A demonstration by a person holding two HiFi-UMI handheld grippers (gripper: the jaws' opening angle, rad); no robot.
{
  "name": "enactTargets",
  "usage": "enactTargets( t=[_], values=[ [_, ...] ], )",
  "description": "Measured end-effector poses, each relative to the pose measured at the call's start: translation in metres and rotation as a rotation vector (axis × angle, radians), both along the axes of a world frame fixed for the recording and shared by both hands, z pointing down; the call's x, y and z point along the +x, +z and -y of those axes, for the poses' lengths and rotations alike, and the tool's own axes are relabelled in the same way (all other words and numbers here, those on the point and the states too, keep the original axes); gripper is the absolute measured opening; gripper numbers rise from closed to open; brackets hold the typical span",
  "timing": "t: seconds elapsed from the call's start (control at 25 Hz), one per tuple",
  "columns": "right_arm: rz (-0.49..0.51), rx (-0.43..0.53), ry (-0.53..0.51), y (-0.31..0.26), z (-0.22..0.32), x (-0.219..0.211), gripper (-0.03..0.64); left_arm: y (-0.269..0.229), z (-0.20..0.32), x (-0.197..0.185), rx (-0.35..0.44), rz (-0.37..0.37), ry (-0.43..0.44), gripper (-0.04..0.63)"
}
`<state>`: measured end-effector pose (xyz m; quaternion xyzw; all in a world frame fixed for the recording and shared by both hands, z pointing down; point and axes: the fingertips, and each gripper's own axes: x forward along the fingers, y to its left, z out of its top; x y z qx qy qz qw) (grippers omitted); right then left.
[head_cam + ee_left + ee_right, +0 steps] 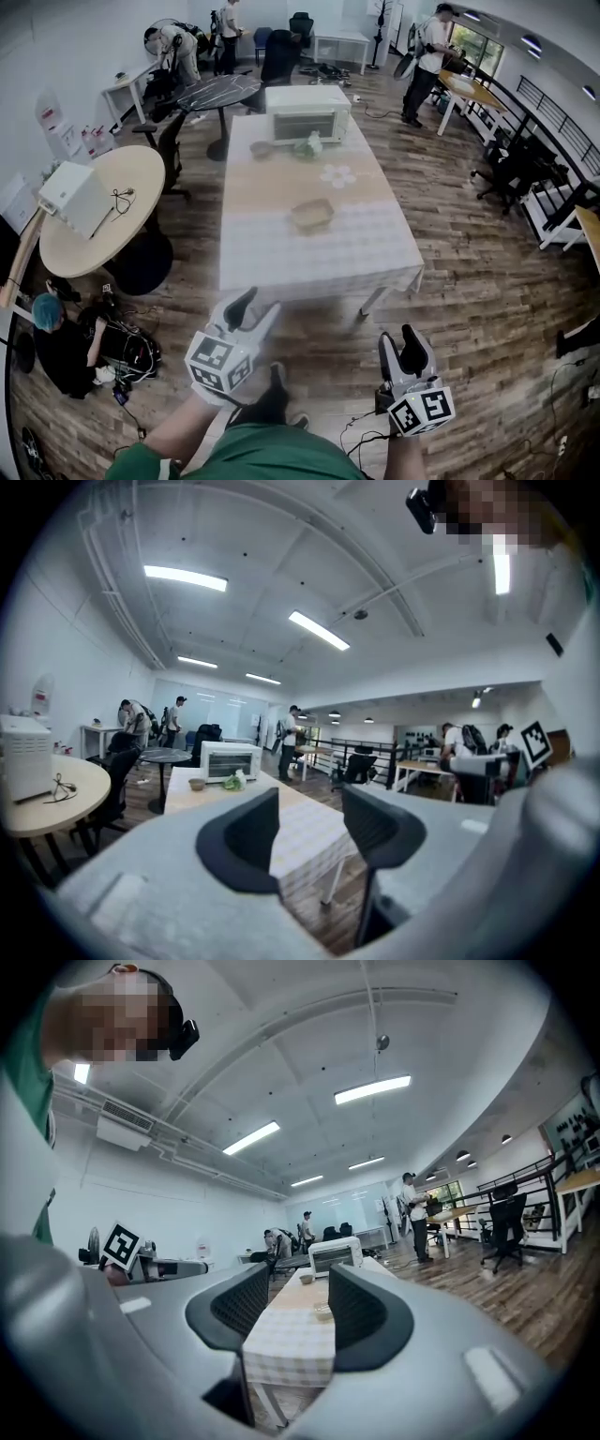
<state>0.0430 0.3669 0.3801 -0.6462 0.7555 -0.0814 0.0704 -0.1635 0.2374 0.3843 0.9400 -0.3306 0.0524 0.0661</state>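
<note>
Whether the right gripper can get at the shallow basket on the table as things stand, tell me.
Probably not from here: the right gripper, jaws apart with nothing between them, hangs short of the near edge of the table, while the shallow basket lies mid-table. Nothing stands between them, though.

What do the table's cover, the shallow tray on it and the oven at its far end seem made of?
Table cover: looks like cloth, matte, faintly checked, its edge hanging over the side. Shallow tray: tan, perhaps woven or wood; too blurred to tell. Oven: white, probably painted metal, door looks like glass.
</note>
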Motion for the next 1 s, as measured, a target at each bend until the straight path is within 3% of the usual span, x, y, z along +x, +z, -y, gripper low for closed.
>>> enactTargets(
  t=[0.24, 0.44, 0.72, 1.0],
  values=[
    [-0.007, -0.009, 0.094, -0.005, 0.049, 0.045, 0.186, 0.007, 0.071, 0.044, -0.028, -0.039, 0.058, 0.213],
    [-0.023, -0.058, 0.087, 0.001, 0.112, 0.046, 0.186, 0.017, 0.136, 0.063, -0.066, -0.060, 0.099, 0.212],
    [-0.026, -0.086, 0.087, -0.002, 0.200, 0.045, 0.186, 0.027, 0.228, 0.063, -0.105, -0.092, 0.091, 0.212],
    [-0.005, -0.127, 0.071, 0.013, 0.268, 0.034, 0.186, 0.051, 0.299, 0.051, -0.207, -0.147, 0.061, 0.198]
  ],
)
